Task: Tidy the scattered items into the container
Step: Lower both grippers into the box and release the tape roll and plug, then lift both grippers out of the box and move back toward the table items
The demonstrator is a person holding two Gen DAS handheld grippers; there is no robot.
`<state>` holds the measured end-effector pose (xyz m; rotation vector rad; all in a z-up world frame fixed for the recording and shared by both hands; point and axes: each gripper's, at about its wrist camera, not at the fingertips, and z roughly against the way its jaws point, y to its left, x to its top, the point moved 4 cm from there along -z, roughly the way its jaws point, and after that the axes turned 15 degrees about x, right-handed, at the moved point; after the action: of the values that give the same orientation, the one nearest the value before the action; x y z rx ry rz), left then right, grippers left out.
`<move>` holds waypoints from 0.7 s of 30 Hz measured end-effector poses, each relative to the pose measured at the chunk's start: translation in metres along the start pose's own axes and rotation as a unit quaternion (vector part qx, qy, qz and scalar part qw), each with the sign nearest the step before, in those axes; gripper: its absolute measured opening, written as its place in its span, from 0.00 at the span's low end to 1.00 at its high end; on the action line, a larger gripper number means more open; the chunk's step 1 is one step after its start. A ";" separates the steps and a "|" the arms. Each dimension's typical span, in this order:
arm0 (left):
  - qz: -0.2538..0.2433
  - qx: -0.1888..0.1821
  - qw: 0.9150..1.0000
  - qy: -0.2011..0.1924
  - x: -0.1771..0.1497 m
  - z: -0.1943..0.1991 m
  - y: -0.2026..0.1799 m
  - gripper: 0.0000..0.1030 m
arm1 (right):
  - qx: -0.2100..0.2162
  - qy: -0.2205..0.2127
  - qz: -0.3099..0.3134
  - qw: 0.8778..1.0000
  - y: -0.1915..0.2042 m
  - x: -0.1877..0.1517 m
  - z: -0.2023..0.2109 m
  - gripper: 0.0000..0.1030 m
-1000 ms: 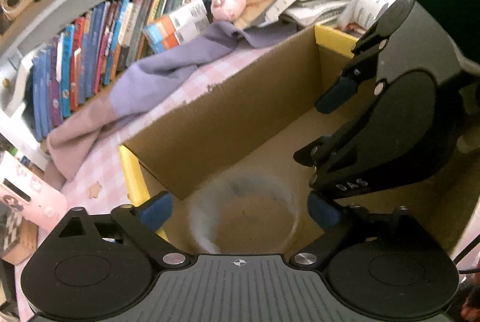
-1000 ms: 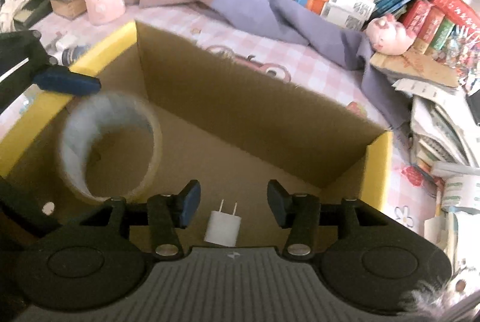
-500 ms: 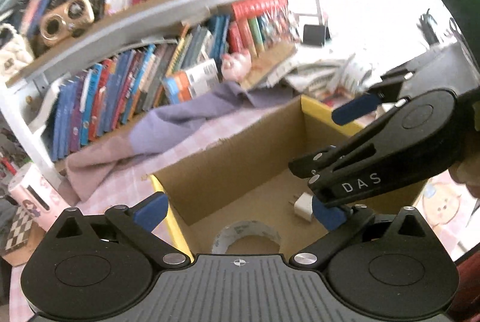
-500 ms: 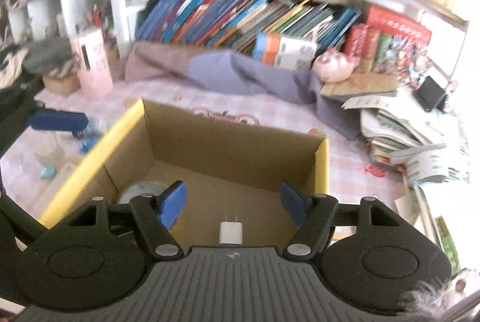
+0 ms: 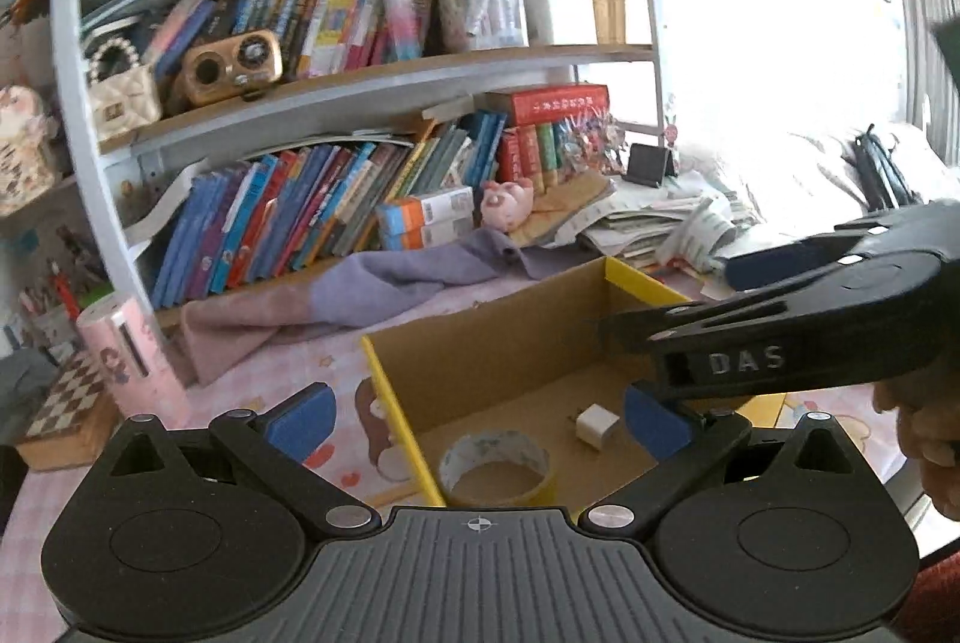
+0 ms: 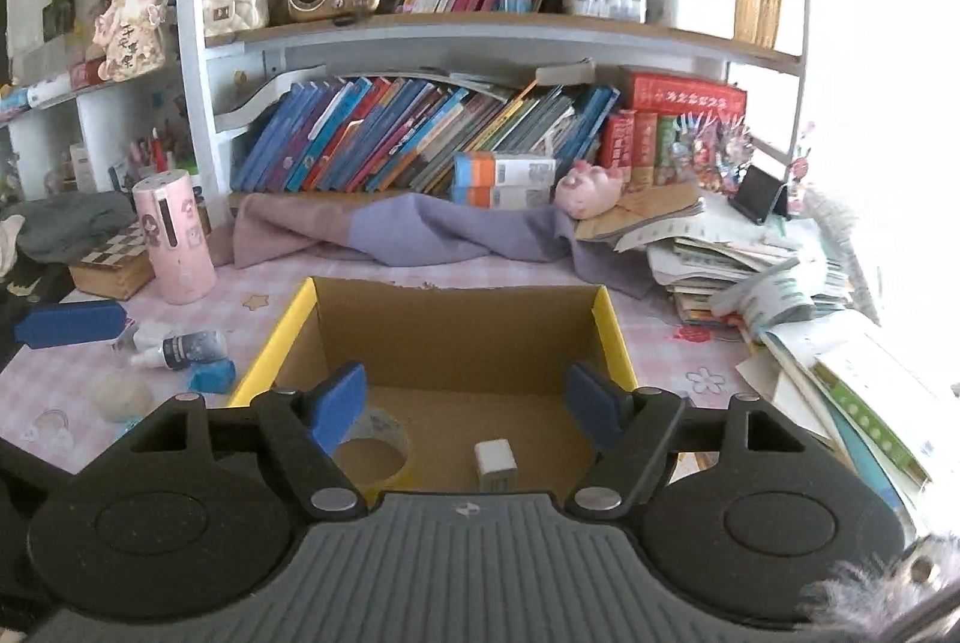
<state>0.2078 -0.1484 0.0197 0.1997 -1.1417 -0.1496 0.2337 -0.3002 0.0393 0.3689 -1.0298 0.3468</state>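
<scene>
Cardboard, brown inside with yellow flaps, makes up the box [image 6: 456,337] standing open on the pink checked tablecloth [image 6: 714,373] in front of the bookshelf [image 6: 420,145]. On the box floor a roll of tape [image 6: 375,448] lies flat with its hole facing up, near the left wall. Right of it, apart, lies a white charger [image 6: 495,463], long side running toward the back wall; its prongs cannot be made out.

Both grippers are empty above the box. The right gripper [image 6: 465,406] has just been spreading its blue pads and nothing sits between them; the left gripper [image 5: 474,424] is spread wide.

Only the right wrist view shows small bottles [image 6: 174,346] and a teal packet [image 6: 211,376] left of the box. Only the left wrist view shows the right gripper's side and a hand [image 5: 927,439].
</scene>
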 end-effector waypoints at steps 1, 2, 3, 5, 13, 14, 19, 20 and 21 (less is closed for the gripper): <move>0.007 0.000 1.000 -0.001 -0.003 0.005 0.005 1.00 | -0.004 -0.003 -0.002 1.000 0.004 -0.003 0.005 0.72; 0.013 -0.001 1.000 -0.002 -0.006 0.010 0.009 1.00 | -0.009 -0.006 -0.004 1.000 0.009 -0.007 0.010 0.72; 0.018 -0.002 1.000 -0.001 -0.010 0.016 0.014 1.00 | -0.013 -0.007 -0.006 1.000 0.013 -0.011 0.014 0.72; 0.024 -0.004 1.000 0.007 -0.018 0.026 0.021 1.00 | -0.021 -0.007 -0.008 1.000 0.023 -0.019 0.023 0.72; 0.033 -0.011 0.999 0.028 -0.053 0.066 0.047 1.00 | -0.051 -0.022 -0.011 0.998 0.067 -0.055 0.061 0.73; 0.034 -0.011 0.999 0.028 -0.057 0.071 0.051 1.00 | -0.053 -0.021 -0.013 0.998 0.073 -0.061 0.064 0.73; 0.033 -0.010 0.999 0.039 -0.075 0.082 0.066 1.00 | -0.061 -0.006 -0.024 0.998 0.092 -0.083 0.069 0.73; 0.033 -0.009 0.999 0.041 -0.079 0.084 0.069 1.00 | -0.062 -0.002 -0.026 0.998 0.095 -0.087 0.069 0.73; 0.032 -0.007 0.999 0.043 -0.082 0.085 0.072 1.00 | -0.062 0.003 -0.028 0.998 0.100 -0.091 0.069 0.73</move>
<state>0.0978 -0.0677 -0.0019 0.1557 -1.0598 -0.0919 0.0943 -0.2527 0.0049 0.2845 -1.0283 0.2315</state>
